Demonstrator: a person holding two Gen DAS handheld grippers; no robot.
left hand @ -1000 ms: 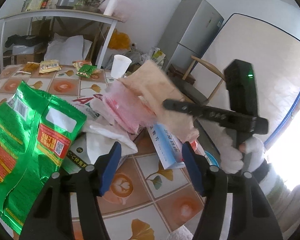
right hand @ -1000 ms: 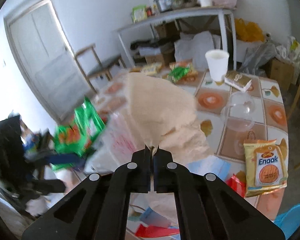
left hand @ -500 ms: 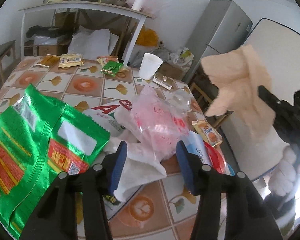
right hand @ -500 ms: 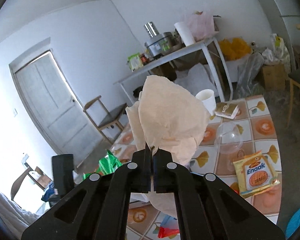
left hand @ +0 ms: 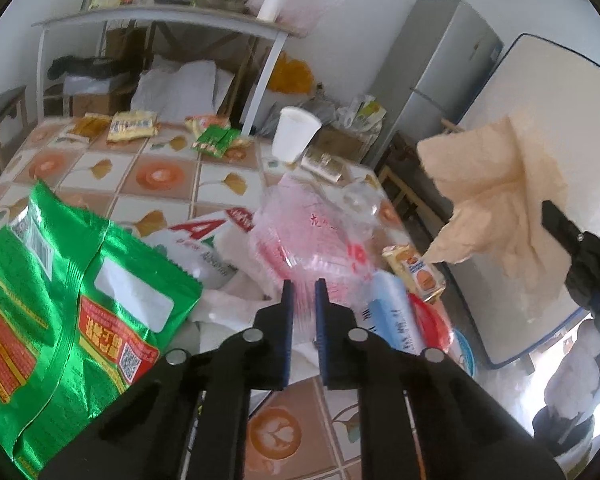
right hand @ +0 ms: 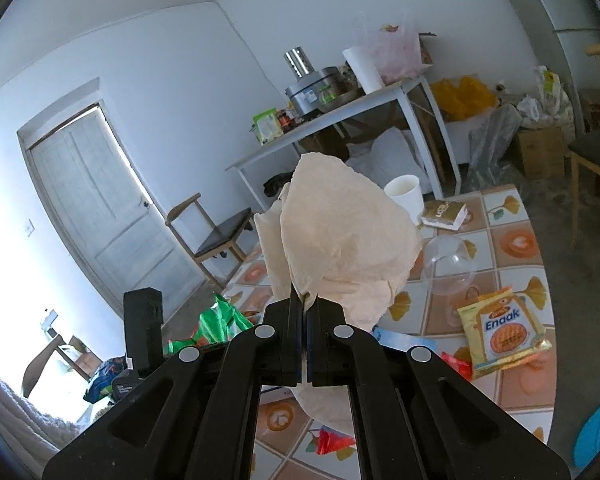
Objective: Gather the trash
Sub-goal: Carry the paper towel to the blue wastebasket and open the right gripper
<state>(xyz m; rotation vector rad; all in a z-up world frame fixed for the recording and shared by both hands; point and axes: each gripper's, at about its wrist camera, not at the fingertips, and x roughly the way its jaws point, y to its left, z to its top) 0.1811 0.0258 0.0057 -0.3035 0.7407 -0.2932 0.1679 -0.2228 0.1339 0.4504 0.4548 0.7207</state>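
Note:
My right gripper (right hand: 304,300) is shut on a crumpled tan paper napkin (right hand: 340,240) and holds it up in the air off the table's right side; the napkin also shows in the left wrist view (left hand: 496,196). My left gripper (left hand: 302,284) is closed on the edge of a thin pink plastic bag (left hand: 316,232) lying on the tiled table (left hand: 156,176). A large green snack bag (left hand: 60,304) lies at the left. A white package with red letters (left hand: 204,236) lies under the pink bag.
A white paper cup (left hand: 294,138), small snack packets (left hand: 132,128), a yellow Enaak packet (right hand: 504,332), a clear plastic lid (right hand: 448,268) and a blue tissue pack (left hand: 392,316) lie on the table. A fridge (left hand: 432,76) and a chair (right hand: 216,232) stand around it.
My left gripper has closed from wide open onto the pink bag. My right gripper has lifted the napkin up and away to the right of the table.

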